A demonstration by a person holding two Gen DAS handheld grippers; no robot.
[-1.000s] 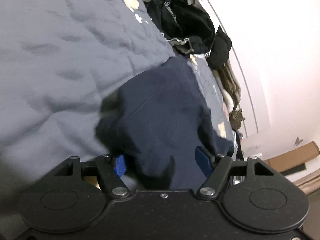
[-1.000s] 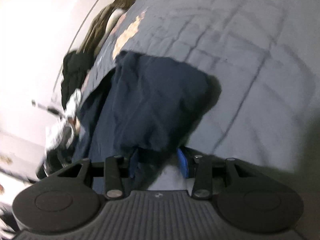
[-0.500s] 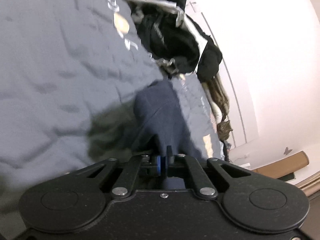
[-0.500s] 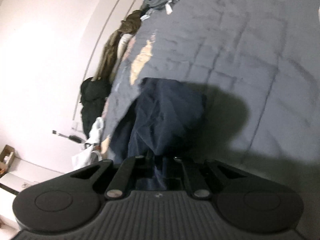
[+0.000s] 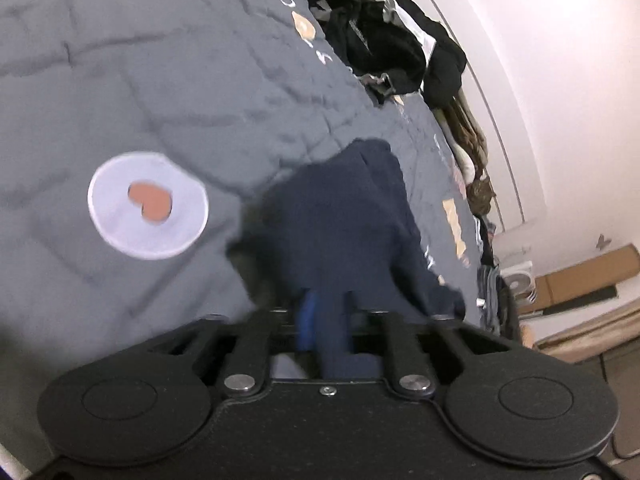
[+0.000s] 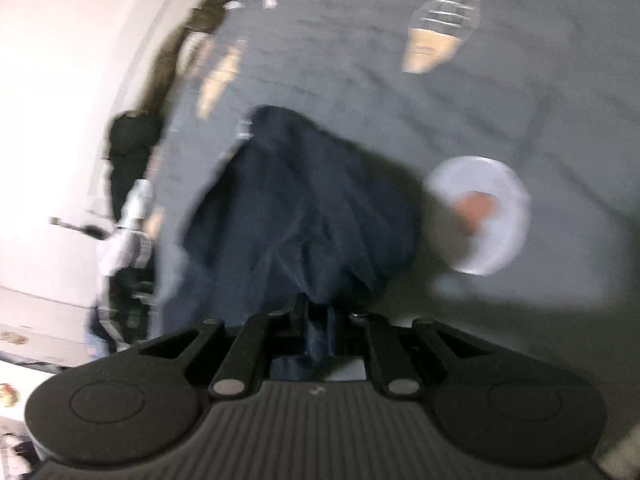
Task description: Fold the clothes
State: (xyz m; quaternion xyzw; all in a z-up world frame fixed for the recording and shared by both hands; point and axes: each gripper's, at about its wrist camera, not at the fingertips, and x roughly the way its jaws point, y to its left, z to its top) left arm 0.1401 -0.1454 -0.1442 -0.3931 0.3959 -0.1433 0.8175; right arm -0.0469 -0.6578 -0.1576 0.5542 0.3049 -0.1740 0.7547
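Observation:
A dark navy garment (image 5: pixel 344 220) hangs bunched over a grey quilted bedspread (image 5: pixel 140 80). My left gripper (image 5: pixel 326 320) is shut on one edge of the navy cloth, which fills the gap between its blue pads. In the right wrist view the same navy garment (image 6: pixel 304 208) drapes down from my right gripper (image 6: pixel 318 330), which is shut on another edge. Both views are blurred by motion.
A white round patch with a red heart (image 5: pixel 148 205) is printed on the bedspread, also visible as a white patch (image 6: pixel 484 224) at right. Piles of dark clothes (image 5: pixel 384 36) lie along the wall (image 5: pixel 560 60). A brown cardboard box (image 5: pixel 588 276) stands at far right.
Both grippers went from open around the navy garment to shut on it. They have since lifted and shifted it, bringing the heart patch into view.

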